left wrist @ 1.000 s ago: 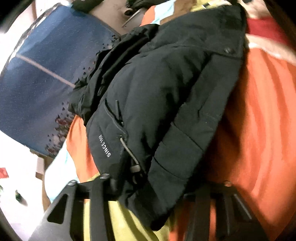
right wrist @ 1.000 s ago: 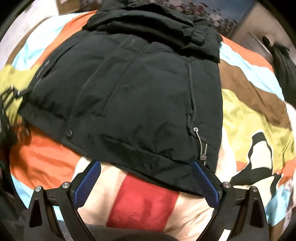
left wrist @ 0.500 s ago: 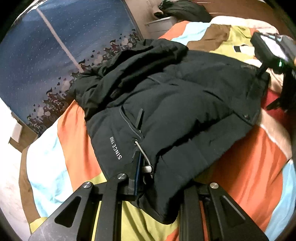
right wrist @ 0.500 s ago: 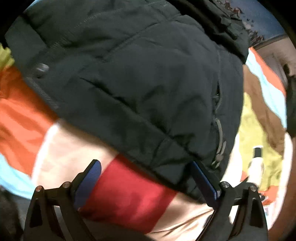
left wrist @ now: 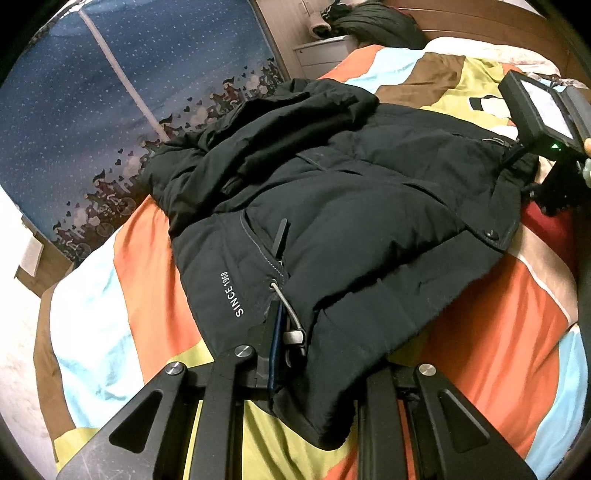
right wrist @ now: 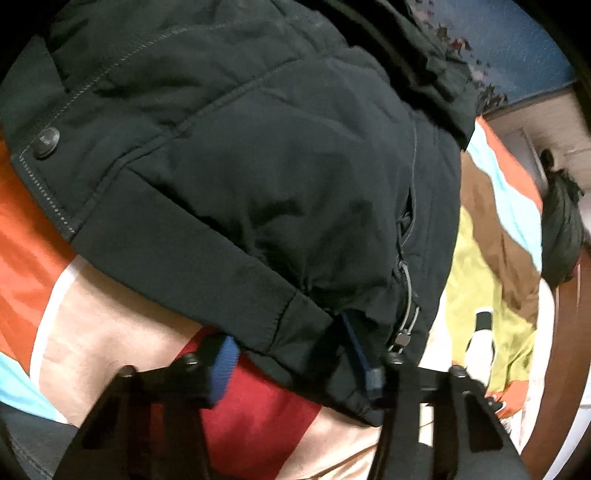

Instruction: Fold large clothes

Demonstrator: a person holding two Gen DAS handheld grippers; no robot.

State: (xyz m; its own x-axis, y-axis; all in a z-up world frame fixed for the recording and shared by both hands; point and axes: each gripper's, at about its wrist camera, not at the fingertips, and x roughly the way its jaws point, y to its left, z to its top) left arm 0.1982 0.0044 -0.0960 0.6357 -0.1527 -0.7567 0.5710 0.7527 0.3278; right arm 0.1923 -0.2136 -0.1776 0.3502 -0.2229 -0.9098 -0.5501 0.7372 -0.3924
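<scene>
Lying spread across the bed, the black padded jacket point(left wrist: 332, 206) covers most of a patchwork bedspread point(left wrist: 122, 280) of orange, pale blue, yellow-green, brown and red panels, its hood end bunched toward the blue star-print curtain point(left wrist: 92, 103) and its hem toward both cameras. White lettering "SINCE 1968" point(left wrist: 232, 295) runs beside a pocket zip near the left-hand hem corner. The left gripper point(left wrist: 317, 369) has that corner bulging between its two fingers, the blue-padded finger point(left wrist: 275, 350) pressed against the cloth next to a grey cord pull point(left wrist: 291, 325); the other finger sits under the fold, so it is grasping the jacket hem. In the right wrist view the right gripper point(right wrist: 295, 354) is clenched on the opposite hem corner, cloth draped over both blue pads point(right wrist: 223, 365), with a zip pull point(right wrist: 404, 325) dangling just beside it and a snap button point(right wrist: 46, 140) on the jacket's front edge off to the left. The bulk of the jacket hides the bedspread beyond the hem in that view. Around the bed: a white nightstand point(left wrist: 325, 51) with a dark bundle point(left wrist: 373, 24) on it past the far corner, and a wooden bed frame point(right wrist: 569, 332) along the right side. The right gripper's body and screen point(left wrist: 543, 110) show at the left view's right edge.
</scene>
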